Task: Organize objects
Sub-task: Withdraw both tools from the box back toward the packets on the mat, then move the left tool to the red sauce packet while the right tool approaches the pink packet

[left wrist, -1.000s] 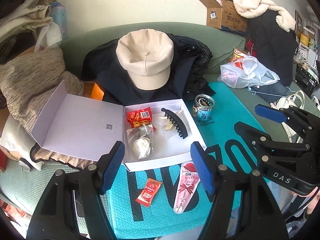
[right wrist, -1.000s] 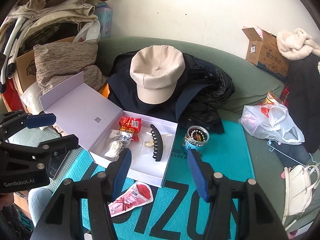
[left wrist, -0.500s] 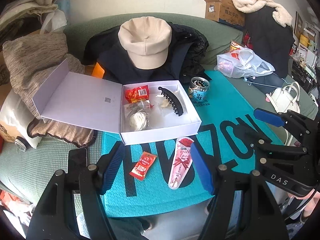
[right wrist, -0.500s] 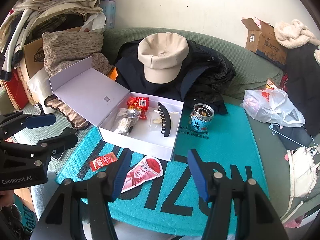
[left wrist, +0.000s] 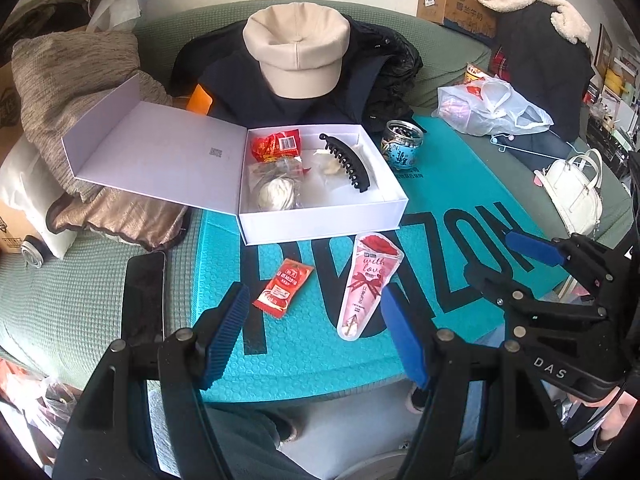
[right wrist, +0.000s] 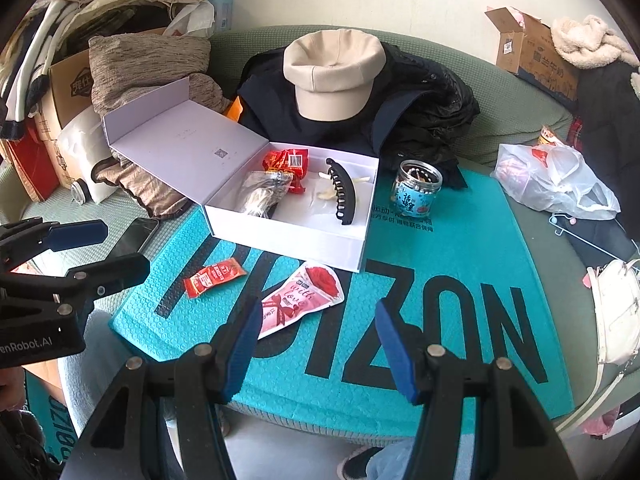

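Inside the open white box (left wrist: pixel 320 224) lie a black hair claw (left wrist: pixel 347 162), a red snack packet (left wrist: pixel 276 146) and clear-wrapped bundles. Just in front of the box, on the teal mat (left wrist: pixel 440 208), the pink pouch (left wrist: pixel 366 284) runs lengthwise, its narrow tip toward the left gripper (left wrist: pixel 312 336); beside it lies a red sachet (left wrist: pixel 282 287). A glass jar (right wrist: pixel 416 188) of beads stands right of the box. Both the left and the right gripper (right wrist: pixel 318 342) hover parted, empty.

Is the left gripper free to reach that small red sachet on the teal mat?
Probably yes: the left gripper is open and empty, and the red sachet lies flat on the teal mat, nothing covering it.
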